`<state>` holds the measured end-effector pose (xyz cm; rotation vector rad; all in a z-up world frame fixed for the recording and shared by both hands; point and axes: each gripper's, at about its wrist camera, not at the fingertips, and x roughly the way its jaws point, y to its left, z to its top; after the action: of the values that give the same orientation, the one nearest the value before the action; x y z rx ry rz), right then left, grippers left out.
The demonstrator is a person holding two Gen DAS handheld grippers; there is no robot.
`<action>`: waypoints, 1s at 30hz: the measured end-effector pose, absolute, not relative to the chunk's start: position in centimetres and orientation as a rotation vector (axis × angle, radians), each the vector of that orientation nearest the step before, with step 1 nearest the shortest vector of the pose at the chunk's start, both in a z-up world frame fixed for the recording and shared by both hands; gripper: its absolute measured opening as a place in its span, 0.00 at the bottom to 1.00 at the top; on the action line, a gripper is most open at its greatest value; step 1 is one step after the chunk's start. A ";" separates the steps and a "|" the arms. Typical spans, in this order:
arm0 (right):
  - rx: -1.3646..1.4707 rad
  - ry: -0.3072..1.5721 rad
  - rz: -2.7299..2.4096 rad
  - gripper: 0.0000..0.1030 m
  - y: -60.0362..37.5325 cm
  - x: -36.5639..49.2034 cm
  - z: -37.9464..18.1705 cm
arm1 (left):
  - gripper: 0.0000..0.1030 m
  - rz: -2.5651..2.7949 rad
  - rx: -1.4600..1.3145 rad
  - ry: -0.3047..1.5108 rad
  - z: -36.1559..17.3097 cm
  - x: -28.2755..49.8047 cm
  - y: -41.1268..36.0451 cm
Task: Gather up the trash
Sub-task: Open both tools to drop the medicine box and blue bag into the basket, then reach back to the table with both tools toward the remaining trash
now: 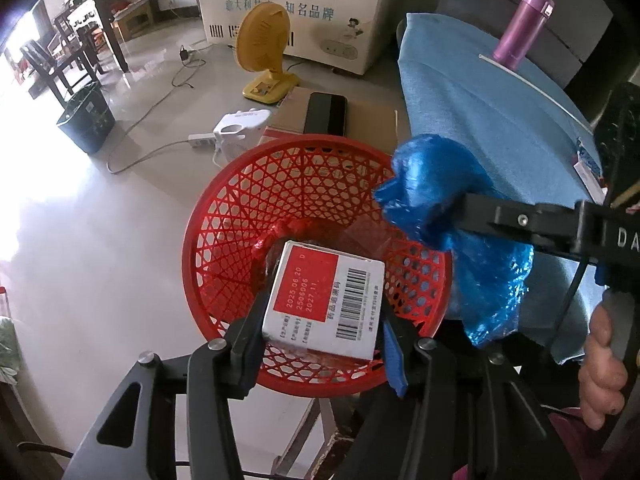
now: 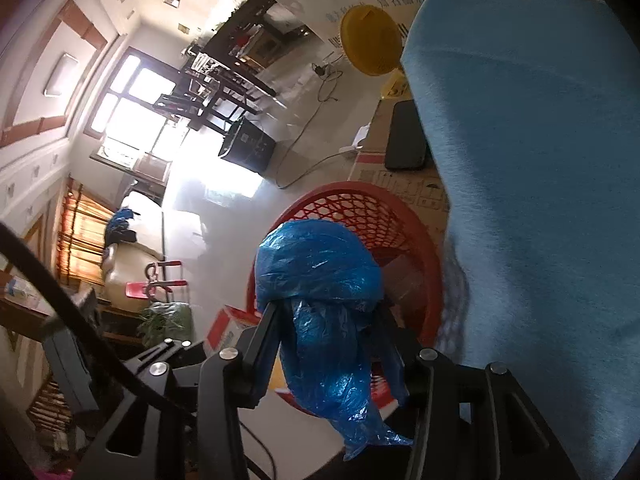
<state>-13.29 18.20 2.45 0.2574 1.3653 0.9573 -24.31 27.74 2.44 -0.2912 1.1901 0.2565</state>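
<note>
My left gripper [image 1: 322,300] is shut on a white and red medicine box [image 1: 324,296] and holds it over the red mesh basket [image 1: 224,208]. My right gripper [image 2: 328,312] is shut on a crumpled blue plastic bag [image 2: 320,280]. In the left wrist view that bag [image 1: 432,188] hangs at the basket's right rim, with the right gripper's finger [image 1: 492,216] reaching in from the right. The basket [image 2: 372,208] shows behind the bag in the right wrist view.
A table with a blue cloth [image 1: 480,100] stands right of the basket, with a purple flask [image 1: 524,28] on it. A cardboard box with a black phone [image 1: 326,108], a yellow fan [image 1: 264,52], a power strip [image 1: 200,140] and a dark bin [image 1: 86,120] lie beyond.
</note>
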 end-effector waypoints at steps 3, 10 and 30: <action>0.311 1.413 0.965 0.59 18.5 -13.1 1.8 | 0.50 0.232 -0.307 1.189 2.5 -24.4 27.9; 0.398 1.413 0.953 0.63 17.3 -12.7 1.7 | 0.57 0.238 -0.327 1.179 2.9 -24.6 28.2; 0.434 1.076 0.876 0.63 5.1 -12.6 10.1 | 0.58 0.195 -0.202 1.119 7.1 -23.4 21.6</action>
<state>-12.57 5.08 10.09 0.4337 1.0763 0.8755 -23.36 21.57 7.10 -0.2024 1.1191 0.1947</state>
